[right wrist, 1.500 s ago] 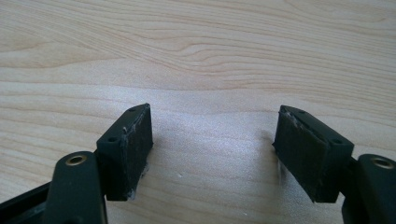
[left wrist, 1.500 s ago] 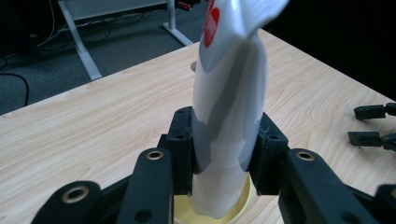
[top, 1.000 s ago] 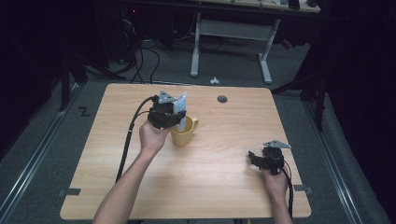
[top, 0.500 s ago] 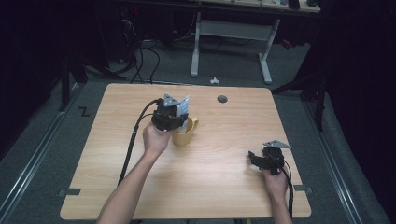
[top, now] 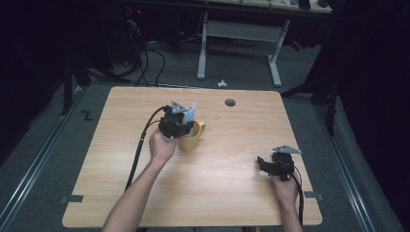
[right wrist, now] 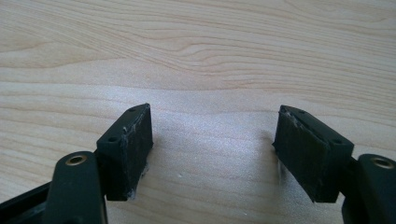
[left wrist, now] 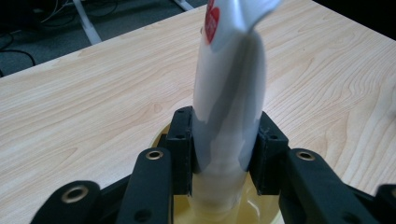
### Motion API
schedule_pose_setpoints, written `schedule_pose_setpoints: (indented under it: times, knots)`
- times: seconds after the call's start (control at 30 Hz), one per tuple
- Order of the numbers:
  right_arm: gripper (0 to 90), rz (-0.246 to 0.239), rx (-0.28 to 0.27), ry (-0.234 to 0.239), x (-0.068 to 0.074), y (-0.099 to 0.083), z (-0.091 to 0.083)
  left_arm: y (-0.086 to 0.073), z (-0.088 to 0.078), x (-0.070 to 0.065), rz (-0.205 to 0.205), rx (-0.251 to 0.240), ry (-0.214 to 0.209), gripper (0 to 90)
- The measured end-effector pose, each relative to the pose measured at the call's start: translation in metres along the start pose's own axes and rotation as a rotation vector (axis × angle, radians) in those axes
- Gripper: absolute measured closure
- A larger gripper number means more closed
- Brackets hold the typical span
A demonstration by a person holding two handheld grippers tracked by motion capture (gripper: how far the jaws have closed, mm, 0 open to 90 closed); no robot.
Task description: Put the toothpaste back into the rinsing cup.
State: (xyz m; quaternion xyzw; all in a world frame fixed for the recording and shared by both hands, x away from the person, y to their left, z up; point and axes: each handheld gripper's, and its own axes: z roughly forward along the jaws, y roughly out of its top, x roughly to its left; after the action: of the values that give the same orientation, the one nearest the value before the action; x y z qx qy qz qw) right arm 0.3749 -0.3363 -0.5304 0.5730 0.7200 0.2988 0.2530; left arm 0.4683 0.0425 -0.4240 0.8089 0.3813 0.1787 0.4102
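1. At a pale wooden table (top: 232,193), a person works with a hand-held gripper in each hand, forearms entering from the near edge in the high view.

2. The left gripper (top: 186,126) hangs over a yellow mug (top: 193,139) that stands upright a little left of the table's centre, its handle turned to the right in the high view.

3. Seen from the left gripper view, the left gripper (left wrist: 226,149) has its two black jaws pinching a silvery-white packet (left wrist: 229,93) from both sides, the pads pressed into its lower part.

4. The packet stands nearly upright, with a red mark near its top; its bottom end reaches down inside the mug (left wrist: 261,210), whose yellow rim shows just below the jaws.

5. In the high view the packet (top: 190,112) rises above the gripper as a pale strip.

6. The right gripper (top: 265,164) lies well apart from the mug, near the table's right front corner, held low over the wood.

7. In the right gripper view, the right gripper (right wrist: 212,154) has its jaws spread wide, with bare tabletop between the pads.

8. A small round grommet (top: 230,102) sits near the table's far edge.
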Motion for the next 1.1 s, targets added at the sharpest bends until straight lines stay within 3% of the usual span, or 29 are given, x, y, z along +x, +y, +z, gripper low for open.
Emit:
schedule_pose_setpoints:
  times: [0.3, 0.43, 1.1]
  knots:
    - [28.1, 0.000, 0.000, 0.000, 0.000, 0.000, 0.000, -0.007, 0.008, -0.001, 0.003, 0.016, 0.014, 65.6]
    - [28.1, 0.000, 0.000, 0.000, 0.000, 0.000, 0.000, -0.011, 0.011, 0.000, -0.020, 0.017, 0.010, 65.5]
    - [28.0, 0.000, 0.000, 0.000, 0.000, 0.000, 0.000, -0.015, 0.022, -0.002, -0.007, 0.048, 0.023, 64.9]
